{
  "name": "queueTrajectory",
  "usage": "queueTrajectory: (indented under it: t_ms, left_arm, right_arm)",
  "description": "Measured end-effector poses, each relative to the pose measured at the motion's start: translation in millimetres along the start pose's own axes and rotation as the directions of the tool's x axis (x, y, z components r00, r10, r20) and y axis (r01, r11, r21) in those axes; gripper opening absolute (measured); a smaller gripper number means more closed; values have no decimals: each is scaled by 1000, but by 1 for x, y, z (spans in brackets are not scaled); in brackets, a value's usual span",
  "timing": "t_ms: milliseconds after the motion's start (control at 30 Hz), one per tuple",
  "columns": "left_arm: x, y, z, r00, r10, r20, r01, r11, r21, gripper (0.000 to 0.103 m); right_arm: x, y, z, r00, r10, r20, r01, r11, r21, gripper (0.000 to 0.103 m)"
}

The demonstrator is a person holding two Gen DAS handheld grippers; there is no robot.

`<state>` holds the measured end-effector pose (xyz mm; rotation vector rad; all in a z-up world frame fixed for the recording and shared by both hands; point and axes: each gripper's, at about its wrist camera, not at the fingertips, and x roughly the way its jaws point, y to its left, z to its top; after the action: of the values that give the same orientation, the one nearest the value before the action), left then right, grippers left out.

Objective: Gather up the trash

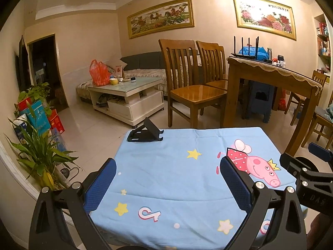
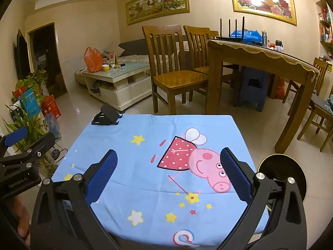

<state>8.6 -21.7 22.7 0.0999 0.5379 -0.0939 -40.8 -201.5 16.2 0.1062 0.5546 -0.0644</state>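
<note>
A small table under a light blue cartoon cloth [image 1: 166, 166] [image 2: 145, 141] fills the near field of both views. I see no trash on it. My left gripper [image 1: 168, 166] is open and empty above the near part of the cloth. My right gripper [image 2: 168, 158] is open and empty above the pig print. A round black bin with a gold rim [image 2: 283, 173] stands on the floor just right of the table; its edge also shows in the left wrist view [image 1: 306, 162]. Each gripper shows at the edge of the other's view.
A black phone stand [image 1: 145, 133] [image 2: 107, 117] sits at the cloth's far left corner. Beyond are wooden chairs [image 1: 191, 83], a dining table [image 1: 270, 77], and a white coffee table [image 1: 124, 91] with an orange bag. Potted plants [image 1: 39, 154] and boxes stand at left.
</note>
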Motion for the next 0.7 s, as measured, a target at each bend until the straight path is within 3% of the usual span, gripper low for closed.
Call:
queueTrajectory:
  t_ms: [700]
  left_arm:
    - [1,2,-2,1000,-10,-8,10,1000,-1,96]
  right_arm:
    - [-1,0,3,1000,12,-14,-12,1000,3,97]
